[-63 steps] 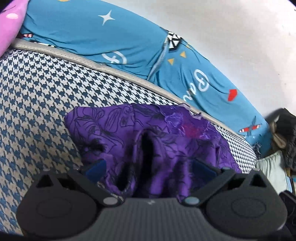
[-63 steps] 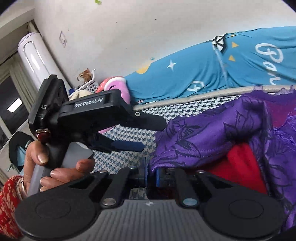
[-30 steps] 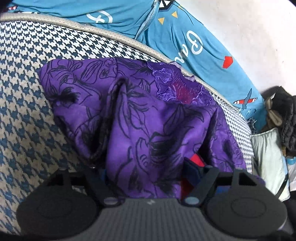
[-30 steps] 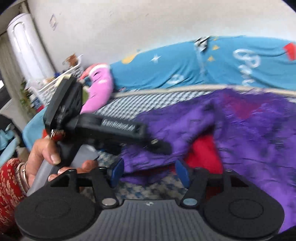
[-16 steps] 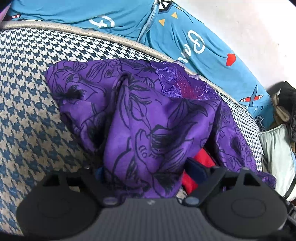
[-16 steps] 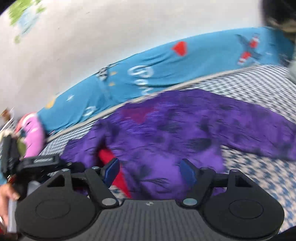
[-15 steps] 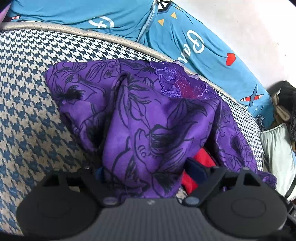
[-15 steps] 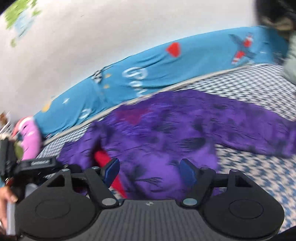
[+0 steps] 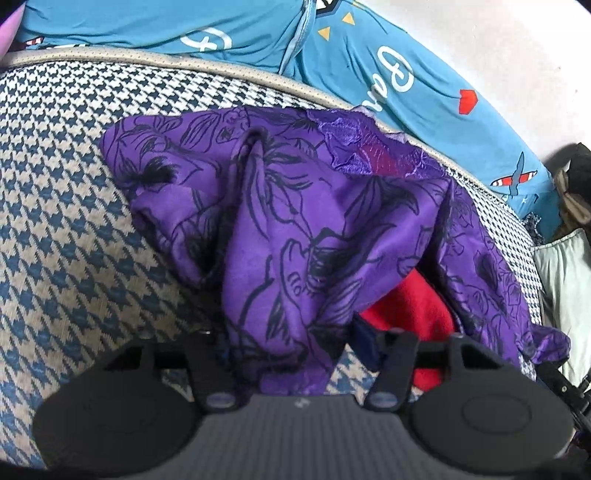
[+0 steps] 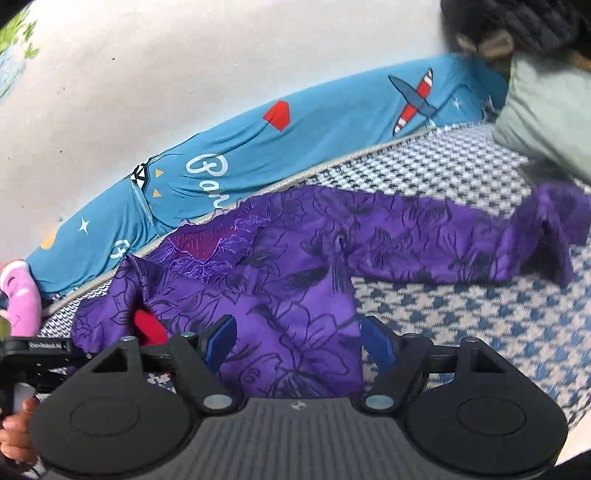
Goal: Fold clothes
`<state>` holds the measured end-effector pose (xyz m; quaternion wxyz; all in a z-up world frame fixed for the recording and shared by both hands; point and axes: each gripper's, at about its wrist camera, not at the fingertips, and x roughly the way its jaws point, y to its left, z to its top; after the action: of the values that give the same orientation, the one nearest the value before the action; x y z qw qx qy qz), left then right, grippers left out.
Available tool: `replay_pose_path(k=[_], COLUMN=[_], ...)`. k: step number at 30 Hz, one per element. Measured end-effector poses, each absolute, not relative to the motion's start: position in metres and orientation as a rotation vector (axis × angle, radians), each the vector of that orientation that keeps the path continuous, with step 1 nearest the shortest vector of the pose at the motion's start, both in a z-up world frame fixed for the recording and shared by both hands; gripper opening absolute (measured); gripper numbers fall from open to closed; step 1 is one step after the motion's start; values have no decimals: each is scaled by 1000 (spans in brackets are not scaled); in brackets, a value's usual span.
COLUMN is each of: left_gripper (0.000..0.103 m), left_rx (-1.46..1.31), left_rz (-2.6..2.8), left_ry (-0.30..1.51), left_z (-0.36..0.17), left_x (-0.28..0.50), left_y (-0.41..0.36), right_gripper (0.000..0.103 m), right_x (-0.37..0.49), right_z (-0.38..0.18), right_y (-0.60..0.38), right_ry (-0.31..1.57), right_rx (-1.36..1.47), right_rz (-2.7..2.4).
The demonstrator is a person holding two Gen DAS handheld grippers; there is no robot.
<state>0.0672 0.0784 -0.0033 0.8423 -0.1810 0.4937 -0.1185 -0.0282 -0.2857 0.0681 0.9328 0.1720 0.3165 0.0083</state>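
Note:
A purple flower-print garment (image 9: 295,221) with red lining (image 9: 406,306) lies crumpled on the houndstooth bed cover (image 9: 55,240). A thick fold of it rises into my left gripper (image 9: 299,343), which is shut on that bunch. Its right pad (image 9: 364,343) shows, while cloth hides the left one. In the right wrist view the garment (image 10: 295,280) spreads out, with one sleeve (image 10: 461,243) stretched to the right. My right gripper (image 10: 299,341) hangs open over the garment's near hem, holding nothing. At that view's left edge is the left gripper (image 10: 33,350), held by a hand (image 10: 14,435).
Blue printed bedding (image 10: 295,140) runs along the white wall behind the bed cover (image 10: 480,325). A pink soft thing (image 10: 20,299) sits at the far left. A pale green cushion (image 10: 546,110) and dark clothes (image 10: 517,26) pile at the right end.
My right gripper let go of the garment's edge, opened and swung right over the hem and sleeve. The left gripper's fingers narrowed from wide open onto the bunched fold.

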Motion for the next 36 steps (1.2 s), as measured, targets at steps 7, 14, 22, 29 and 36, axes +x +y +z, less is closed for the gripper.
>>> replay_pose_path(k=[7,14,22,29,36], left_gripper=[43,35,31,31,31], left_rx=[-386,-444,-442,-448,-499], left_rz=[-225,-189,-107,-11,-13], left_ry=[1047,1046,1011,948,957], left_z=[-7,-13,-13,-5,-8], left_x=[60,45,25,19,20], left_y=[83,94,108,129,146], right_gripper=[78,62,16,14,18], right_x=[-21,-19,-20,-27,-18], right_z=[49,39,50,74,72], right_y=[-285,-275,-274,-293,-296], right_ry=[771,798,700,515,534], right_rx=[384,363,348,410,398], right_rz=[57,106,110,34,-62])
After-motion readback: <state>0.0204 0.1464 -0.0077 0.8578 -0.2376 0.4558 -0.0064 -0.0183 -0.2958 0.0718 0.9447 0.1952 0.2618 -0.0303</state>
